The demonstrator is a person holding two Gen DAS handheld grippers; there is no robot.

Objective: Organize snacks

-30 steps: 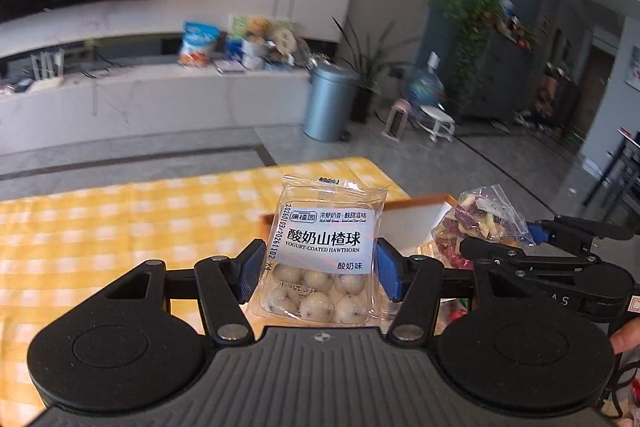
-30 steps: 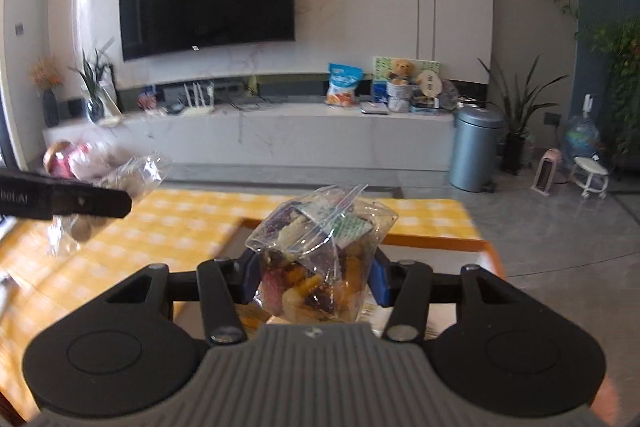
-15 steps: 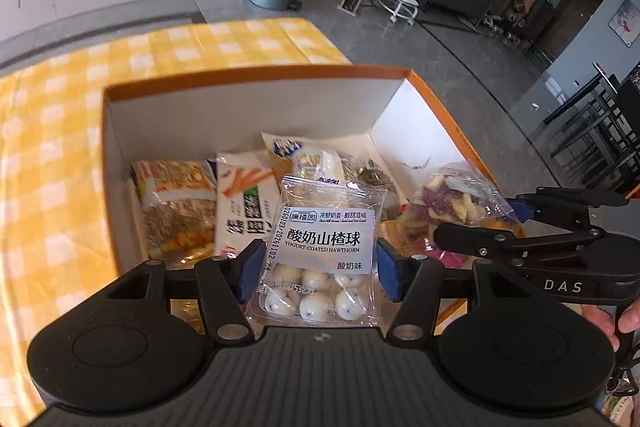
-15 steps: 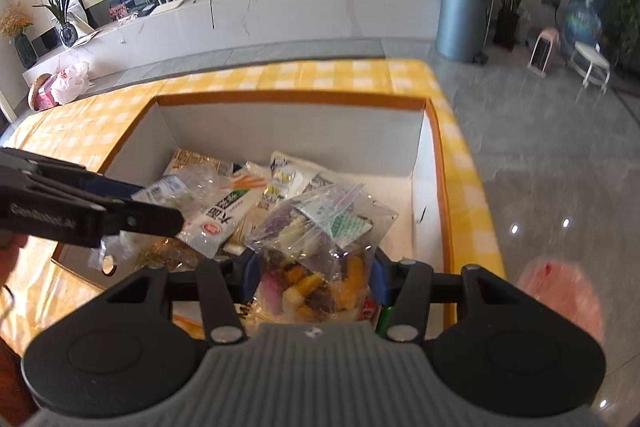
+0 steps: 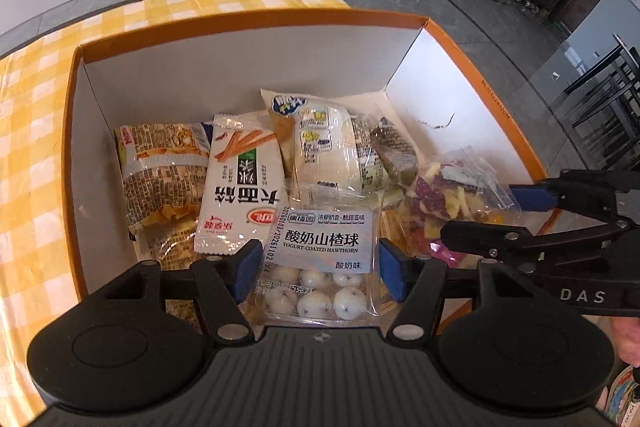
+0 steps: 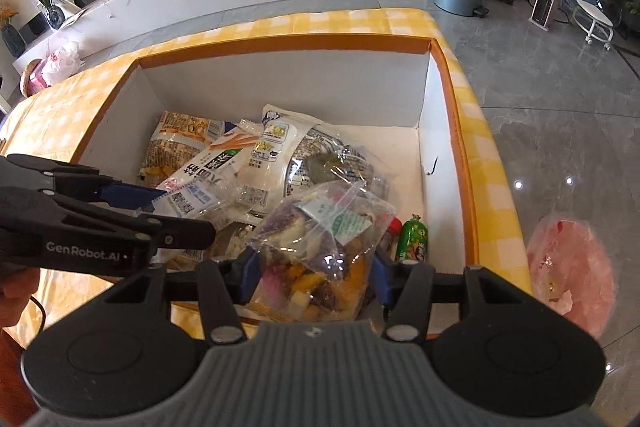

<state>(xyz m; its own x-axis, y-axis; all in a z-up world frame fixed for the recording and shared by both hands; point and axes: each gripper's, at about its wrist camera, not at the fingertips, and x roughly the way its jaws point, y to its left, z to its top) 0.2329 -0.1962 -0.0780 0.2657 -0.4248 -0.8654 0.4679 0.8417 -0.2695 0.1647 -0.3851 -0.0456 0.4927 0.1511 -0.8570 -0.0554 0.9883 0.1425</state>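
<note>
Yogurt-hawthorn pkt [image 5: 320, 259] is pinched by the left gripper [image 5: 316, 269] & mixed dried-fruit bag [image 6: 320, 251] by the right gripper [image 6: 316, 273], both held over the orange box [image 5: 248, 23]; if released together, bags could be snagged or piled crookedly on pkts already inside.

1. The yogurt-coated hawthorn packet [image 5: 320, 259] hides the box floor behind it, and its lower edge disappears behind the left gripper [image 5: 318, 269] body.
2. The mixed dried-fruit bag [image 6: 320, 251] covers most of a red item and part of the green candy [image 6: 412, 241]; the red item cannot be identified.
3. A dark wrapped snack [image 5: 394, 151] sits partly under other packets, possibly a cake.
4. The pink bag [image 6: 572, 267] on the floor is blurred.
</note>
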